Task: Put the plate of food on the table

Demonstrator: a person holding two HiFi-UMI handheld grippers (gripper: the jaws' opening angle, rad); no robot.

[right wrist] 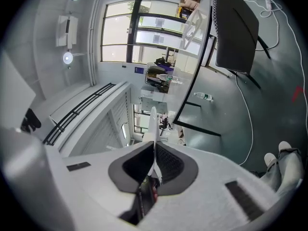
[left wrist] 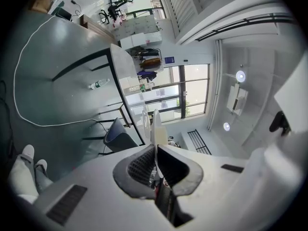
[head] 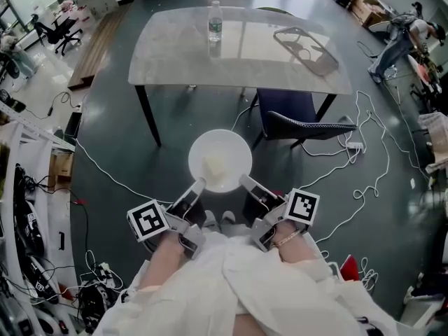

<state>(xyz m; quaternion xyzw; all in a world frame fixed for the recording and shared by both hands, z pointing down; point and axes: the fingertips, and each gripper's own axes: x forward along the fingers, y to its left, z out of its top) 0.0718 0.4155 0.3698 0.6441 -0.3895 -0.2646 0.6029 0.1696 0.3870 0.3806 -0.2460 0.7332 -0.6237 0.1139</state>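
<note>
Standing a little short of a grey table (head: pixel 175 54), a person carries a white plate (head: pixel 220 161) out in front, above the dark floor, with a pale piece of food (head: pixel 215 166) near its middle. The left gripper (head: pixel 198 185) pinches the plate's near left rim and the right gripper (head: pixel 246 182) pinches its near right rim. Each gripper view shows the jaws closed tight on the thin rim, seen edge-on. The plate has not yet reached the table. A water bottle (head: pixel 215 23) stands at the table's far side, a dark chair (head: pixel 297 121) sits at its near right, and white cables (head: pixel 364 180) trail over the floor. To place the plate well, both grippers should probably travel together and level so the food does not slide. The bare near left of the tabletop looks the safest spot, and the jaws should open only once the plate rests flat.
</note>
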